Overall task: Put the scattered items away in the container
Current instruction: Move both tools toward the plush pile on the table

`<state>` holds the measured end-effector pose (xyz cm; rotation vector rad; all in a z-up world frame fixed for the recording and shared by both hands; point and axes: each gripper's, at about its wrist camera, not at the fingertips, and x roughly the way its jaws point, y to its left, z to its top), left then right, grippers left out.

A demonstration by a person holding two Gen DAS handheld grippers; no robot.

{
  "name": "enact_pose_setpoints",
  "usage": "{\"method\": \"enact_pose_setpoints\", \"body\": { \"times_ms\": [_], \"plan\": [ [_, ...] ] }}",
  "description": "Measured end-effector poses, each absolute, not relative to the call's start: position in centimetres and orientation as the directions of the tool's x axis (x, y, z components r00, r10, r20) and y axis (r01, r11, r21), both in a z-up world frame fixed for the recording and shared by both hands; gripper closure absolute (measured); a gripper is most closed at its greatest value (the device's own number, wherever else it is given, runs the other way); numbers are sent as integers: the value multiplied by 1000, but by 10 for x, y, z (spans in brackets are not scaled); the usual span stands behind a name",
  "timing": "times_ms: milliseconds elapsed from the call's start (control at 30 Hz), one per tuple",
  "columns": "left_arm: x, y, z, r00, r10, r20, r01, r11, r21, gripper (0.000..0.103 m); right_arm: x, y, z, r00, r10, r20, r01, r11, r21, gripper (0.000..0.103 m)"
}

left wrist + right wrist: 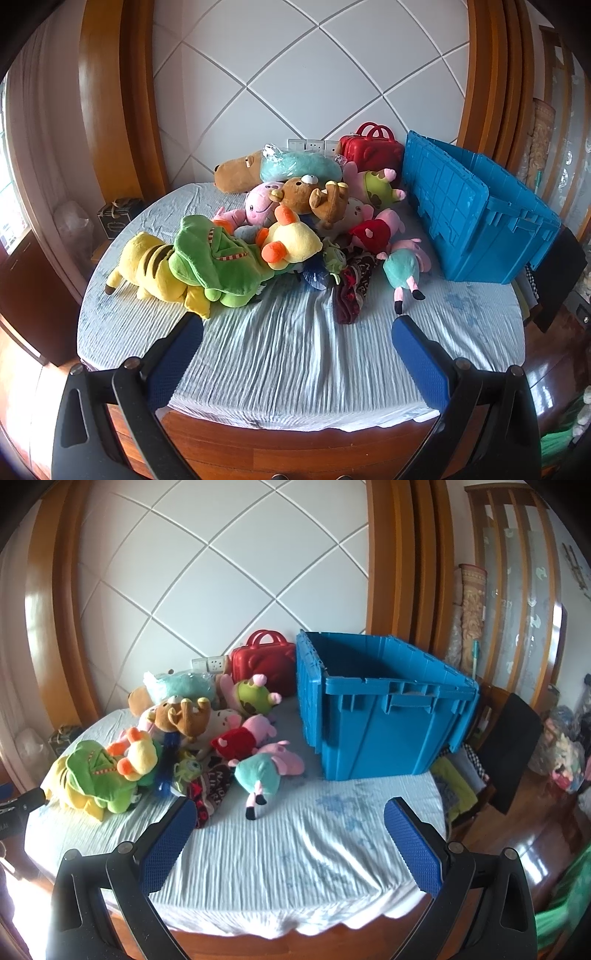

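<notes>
You're standing in a bedroom at home, looking over a bed (288, 354) dressed in a wrinkled pale blue sheet, its wooden frame showing at the foot. A white padded headboard wall (310, 74) rises behind it, framed by wooden posts, with wall sockets (208, 663) low down. Soft toys (236, 251) are heaped on the bed, a curtain (33, 122) hangs left, and clothes (458, 786) pile up beside the polished wood floor.
</notes>
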<state>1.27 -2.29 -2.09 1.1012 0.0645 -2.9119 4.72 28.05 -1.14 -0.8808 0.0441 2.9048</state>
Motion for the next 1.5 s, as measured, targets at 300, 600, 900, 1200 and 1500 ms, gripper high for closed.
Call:
{"method": "enact_pose_setpoints", "body": {
  "times_ms": [300,600,900,1200,1500],
  "plan": [
    [12,-24,-25,-739,-10,-674,48,-998,-38,0,44,284,-17,-816,77,-573,-98,-995,6,0],
    [13,-31,-32,-725,-35,-688,85,-996,-38,0,39,286,-24,-806,68,-589,-88,-996,5,0],
    [18,-52,-43,-695,-120,-709,196,-980,-27,0,22,290,-45,-777,2,-630,-28,-999,32,0],
    [27,-83,-58,-619,-271,-737,371,-928,29,0,-16,281,-76,-726,-133,-675,100,-991,87,0],
    [6,-140,-75,-580,-297,-759,428,-903,26,0,-55,225,-96,-673,-206,-711,182,-977,111,0]
  ]
}}
